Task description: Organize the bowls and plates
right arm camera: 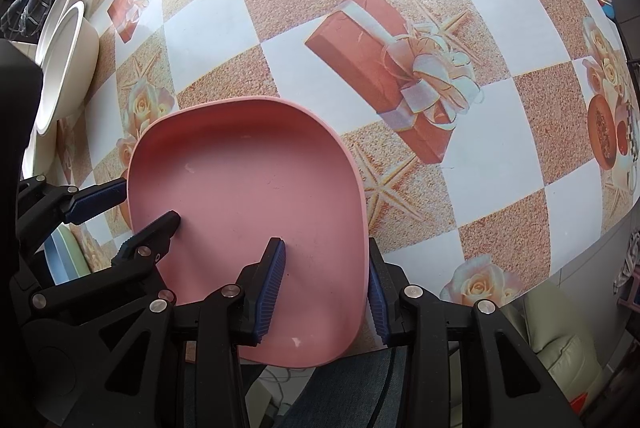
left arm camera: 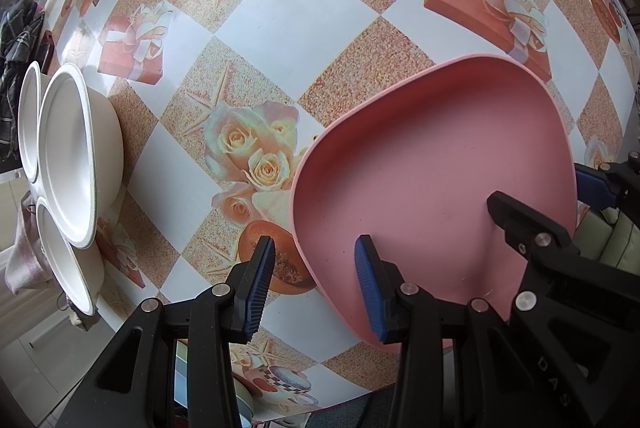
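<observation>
A pink square plate [left arm camera: 436,180] lies on the table near its front edge; it also shows in the right wrist view [right arm camera: 248,196]. My left gripper [left arm camera: 316,284] is open and straddles the plate's left rim, one finger inside, one outside. My right gripper [right arm camera: 328,280] is open and straddles the plate's right rim the same way. Neither pair of pads presses the rim. Three white bowls [left arm camera: 76,156] stand together at the table's left edge; they also show in the right wrist view [right arm camera: 64,56].
The table [left arm camera: 304,12] wears a chequered oilcloth with roses and gift boxes. Dark cloth [left arm camera: 16,40] hangs beyond the bowls. Pale blue and green plates [right arm camera: 64,264] sit below the table's front left edge. A pale cushion [right arm camera: 560,324] lies below the right edge.
</observation>
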A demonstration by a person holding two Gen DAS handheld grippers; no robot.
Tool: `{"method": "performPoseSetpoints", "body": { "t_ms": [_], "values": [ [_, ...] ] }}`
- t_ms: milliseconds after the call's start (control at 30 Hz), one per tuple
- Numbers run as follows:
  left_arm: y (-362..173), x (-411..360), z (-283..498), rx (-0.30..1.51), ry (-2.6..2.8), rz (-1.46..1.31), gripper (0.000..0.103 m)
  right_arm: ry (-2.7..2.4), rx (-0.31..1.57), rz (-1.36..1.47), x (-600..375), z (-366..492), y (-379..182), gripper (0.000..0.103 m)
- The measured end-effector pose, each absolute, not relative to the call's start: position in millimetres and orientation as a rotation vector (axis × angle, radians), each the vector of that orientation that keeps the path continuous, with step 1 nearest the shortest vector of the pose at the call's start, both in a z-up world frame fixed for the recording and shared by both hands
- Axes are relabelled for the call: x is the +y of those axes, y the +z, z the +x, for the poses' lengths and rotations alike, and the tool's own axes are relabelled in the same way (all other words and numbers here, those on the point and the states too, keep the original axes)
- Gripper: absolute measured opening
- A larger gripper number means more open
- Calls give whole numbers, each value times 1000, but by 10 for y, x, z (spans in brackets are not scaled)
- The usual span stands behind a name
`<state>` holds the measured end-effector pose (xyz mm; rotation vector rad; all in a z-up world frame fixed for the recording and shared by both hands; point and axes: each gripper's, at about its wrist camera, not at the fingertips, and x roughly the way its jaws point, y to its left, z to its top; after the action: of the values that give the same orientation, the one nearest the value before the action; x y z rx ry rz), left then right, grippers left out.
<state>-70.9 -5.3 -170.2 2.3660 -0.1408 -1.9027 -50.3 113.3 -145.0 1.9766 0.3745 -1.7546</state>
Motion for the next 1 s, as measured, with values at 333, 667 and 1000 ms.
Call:
{"method": "performPoseSetpoints", "body": {
  "t_ms": [333, 667, 1000],
  "values": [
    [-1705, -62, -707, -141, -1903, 2365, 47, -1754, 376, 1976, 1139, -499, -1453, 41],
    [-1708, -59, -711, -144, -1904, 2366, 47, -1754, 377, 1975, 1141, -499, -1456, 41],
    [-1721, -67, -706, -146, -1905, 2362, 48, -1756, 377, 1973, 1144, -497, -1460, 41]
  ]
}}
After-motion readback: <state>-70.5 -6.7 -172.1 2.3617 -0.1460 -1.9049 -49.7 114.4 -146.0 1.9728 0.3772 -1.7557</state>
